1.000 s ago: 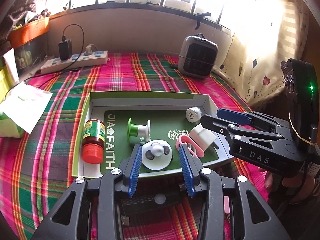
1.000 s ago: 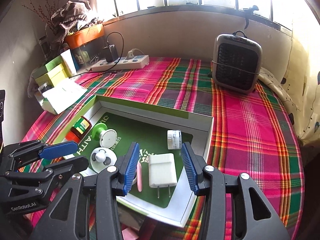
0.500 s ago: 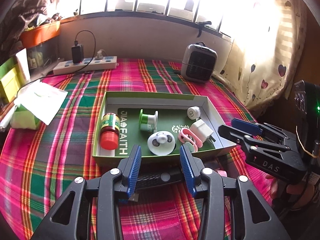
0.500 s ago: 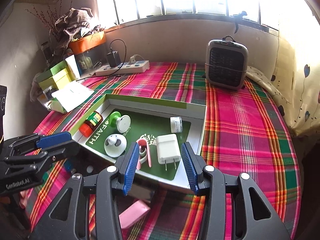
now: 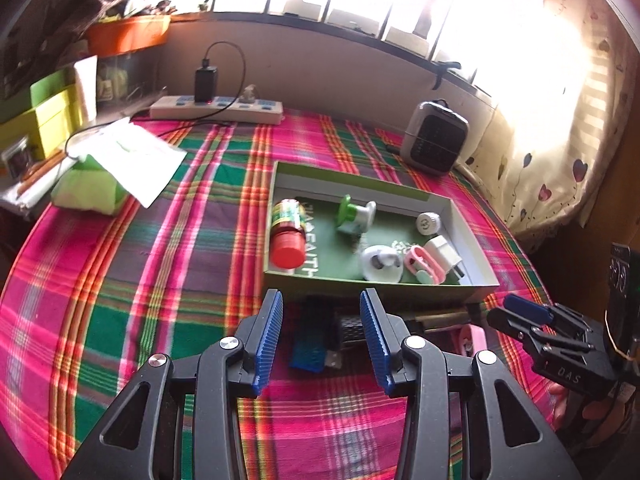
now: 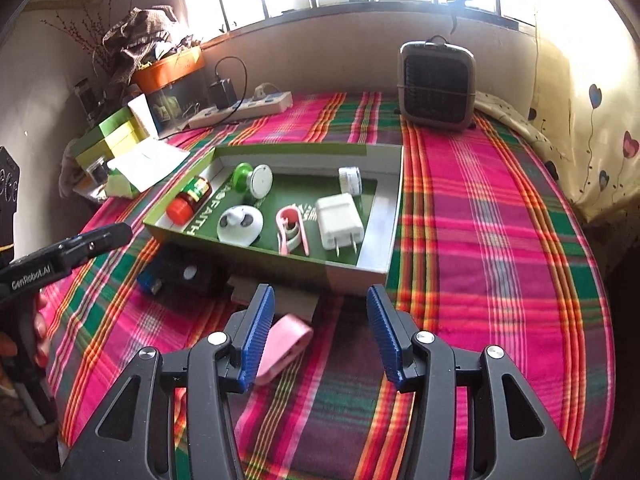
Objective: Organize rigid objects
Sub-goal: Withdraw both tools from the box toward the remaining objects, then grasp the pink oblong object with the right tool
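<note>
A shallow green-lined box (image 5: 360, 283) (image 6: 280, 266) sits on the plaid cloth. In it lie a red-capped jar (image 5: 287, 232), a green spool (image 5: 354, 214), a small white jar (image 5: 428, 224), a white round piece (image 6: 240, 222), a pink clip (image 6: 290, 232) and a white charger (image 6: 340, 220). In front of the box lie a black and blue object (image 5: 312, 348) (image 6: 180, 274) and a pink object (image 6: 286, 342). My left gripper (image 5: 321, 300) hangs open over the black and blue object, holding nothing. My right gripper (image 6: 320, 294) has its jaws opening, with nothing pressed between them; the pink object lies beside its left finger.
A power strip (image 5: 216, 106) with a plugged charger lies at the back. A small grey heater (image 6: 436, 84) stands back right. A green pack with papers (image 5: 92, 188) and yellow-green boxes (image 5: 44, 116) fill the left. A curtain (image 6: 592, 128) hangs past the table's right edge.
Both grippers have pulled back from the box, so it looks smaller and the objects in front of it have come into view. The right jaws stand wider apart.
</note>
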{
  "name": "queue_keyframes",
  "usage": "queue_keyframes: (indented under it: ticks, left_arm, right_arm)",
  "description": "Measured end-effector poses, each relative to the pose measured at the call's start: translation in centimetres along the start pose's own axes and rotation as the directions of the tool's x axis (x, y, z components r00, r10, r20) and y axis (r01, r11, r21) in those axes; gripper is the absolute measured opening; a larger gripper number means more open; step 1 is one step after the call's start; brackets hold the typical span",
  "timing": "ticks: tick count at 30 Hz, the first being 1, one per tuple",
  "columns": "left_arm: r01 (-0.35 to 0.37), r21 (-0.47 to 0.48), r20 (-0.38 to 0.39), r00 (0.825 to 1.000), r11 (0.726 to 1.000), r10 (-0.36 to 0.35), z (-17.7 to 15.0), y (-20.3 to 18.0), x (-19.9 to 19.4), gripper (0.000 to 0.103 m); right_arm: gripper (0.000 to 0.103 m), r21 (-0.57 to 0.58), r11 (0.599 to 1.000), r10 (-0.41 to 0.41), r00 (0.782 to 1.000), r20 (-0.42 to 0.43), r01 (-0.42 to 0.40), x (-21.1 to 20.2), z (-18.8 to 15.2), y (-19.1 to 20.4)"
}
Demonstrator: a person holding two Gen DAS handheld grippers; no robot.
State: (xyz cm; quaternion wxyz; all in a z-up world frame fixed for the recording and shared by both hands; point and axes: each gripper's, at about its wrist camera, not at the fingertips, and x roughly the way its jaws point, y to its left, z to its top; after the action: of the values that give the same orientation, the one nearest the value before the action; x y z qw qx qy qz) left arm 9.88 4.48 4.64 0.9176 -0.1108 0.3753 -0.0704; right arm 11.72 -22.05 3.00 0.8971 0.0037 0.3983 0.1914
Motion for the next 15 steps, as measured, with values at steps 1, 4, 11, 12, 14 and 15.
queue_keyframes:
  ticks: [1,4,11,12,14,15]
  left_arm:
    - [-0.001,-0.009,-0.001,1.0,1.0,0.001,-0.1,0.3,0.0,0.04]
    - [0.006,-0.028,0.001,1.0,1.0,-0.006,-0.3,1.2,-0.2,0.04]
    - [0.007,-0.055,-0.01,1.0,0.998,-0.008,-1.1,3.0,-0.2,0.04]
    - [0.009,-0.057,-0.016,1.0,0.998,-0.01,-1.2,3.2,-0.1,0.04]
    - [0.014,-0.06,-0.025,1.0,0.998,-0.016,-1.4,3.5,0.0,0.04]
    - [0.018,-0.06,-0.031,0.999,0.998,-0.019,-1.5,3.6,0.2,0.04]
  right_arm:
    - [0.049,-0.001,1.0,0.004,1.0,-0.01,-0.004,0.1,-0.3,0.2]
    - [0.05,-0.007,1.0,0.018,0.999,-0.028,-0.018,0.4,-0.9,0.8]
    - [0.05,-0.019,1.0,0.011,0.999,-0.051,-0.012,1.0,-1.7,2.1]
    - [0.05,-0.022,1.0,0.008,0.998,-0.054,-0.01,1.1,-1.8,2.3]
    - [0.05,-0.02,1.0,0.007,0.998,-0.058,-0.008,1.2,-1.9,2.5]
    - [0.05,-0.018,1.0,0.005,0.998,-0.06,-0.006,1.2,-1.9,2.6]
